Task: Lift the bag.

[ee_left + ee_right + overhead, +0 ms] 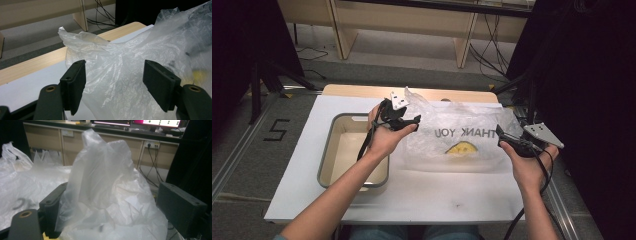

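Left gripper (408, 121): held at the plastic bag's left end in the high view; in its own view the jaws stand wide apart, a crumpled fold of film between them, with a gap between each pad and the film. Not gripping.
Right gripper (504, 138): at the bag's right end; in its own view the jaws are spread, one bag handle standing up between them and lying against the left pad, the right pad well clear. Nothing clamped.
Plastic bag (452, 137): thin, clear, crinkled, lying across the middle of the table between the two grippers, its two ends puffed up.
Inside the bag: a yellow piece (460, 148) near the front middle; what it is cannot be told.
Writing: "THANK YOU" in dark letters on the bag, upside down from the person's side. A "5" (277, 130) is marked on the floor to the left.
Tray (328, 145): grey-rimmed, cream inside, just left of the bag, under the left forearm.
Table (437, 200): white top, bare strip along the near edge in front of the bag; a wooden edge runs behind it.
Room at the sides: the right hand hangs at the table's right edge, dark stands close beyond it; left of the tray a narrow white margin.
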